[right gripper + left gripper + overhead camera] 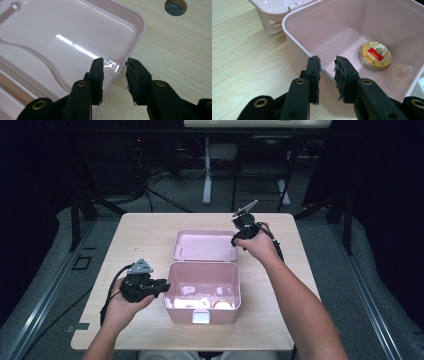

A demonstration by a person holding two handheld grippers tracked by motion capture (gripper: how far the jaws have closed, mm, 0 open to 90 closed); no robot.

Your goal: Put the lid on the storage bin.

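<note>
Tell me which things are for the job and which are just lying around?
For the job:
- pink box
- box lid, laid open
- left hand-held gripper, straddling the box wall
- right hand-held gripper, straddling the lid's rim

Just lying about:
- round gold tin inside the box
- wooden table

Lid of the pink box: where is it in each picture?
High view: lid lies open behind the box, mid-table.
Left gripper view: lid at the top left, beyond the box.
Right gripper view: lid across the left half.
Shared landmark: the wooden table.
</note>
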